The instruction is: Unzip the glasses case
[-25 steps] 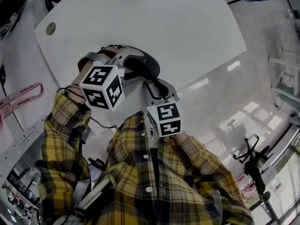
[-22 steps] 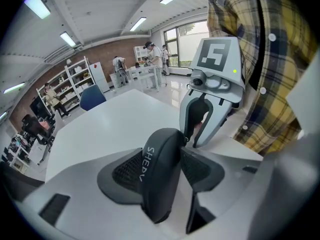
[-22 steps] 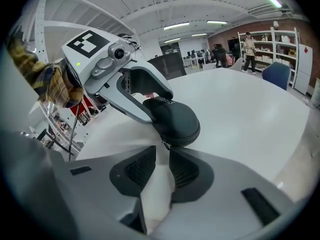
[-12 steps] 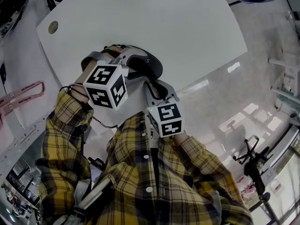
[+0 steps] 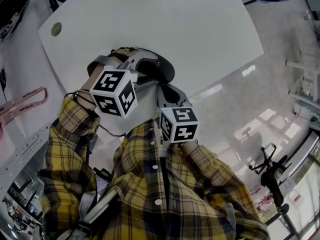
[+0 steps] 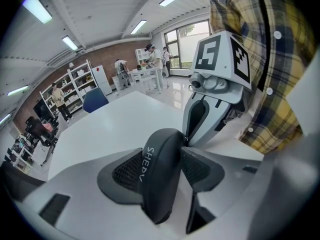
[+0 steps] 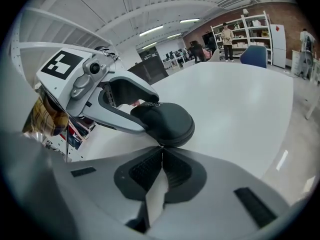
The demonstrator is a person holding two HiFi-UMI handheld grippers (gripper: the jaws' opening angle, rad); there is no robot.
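Pads of our left tongs [image 6: 161,173] are pressing on both flanks of the black glasses case [image 7: 165,120], so we are holding it clamped on edge. Its rounded end is poking out past the tips toward the right tongs [image 7: 161,151]. White lettering on the case is facing back along the left jaws.

The jaws of the right tongs have just been closing. They are now meeting pad to pad with only a hairline between them. Their tips are touching the seam on the case's rim. Whether a zipper pull is being nipped there is too small for us to tell.

From above, we are seeing the two tongs converging on the case. The left marker cube [image 5: 113,92] is sitting behind the case on the left, and the right marker cube [image 5: 178,125] is sitting just behind its other end. Our plaid sleeves [image 5: 70,134] are trailing back from both cubes.

A white table [image 5: 200,29] is spreading out beyond both pairs of tips. We cannot tell whether the case is resting on it. Far past the right tips, a blue chair [image 7: 254,54] is standing at the table's far side, and people are standing by shelves behind it.
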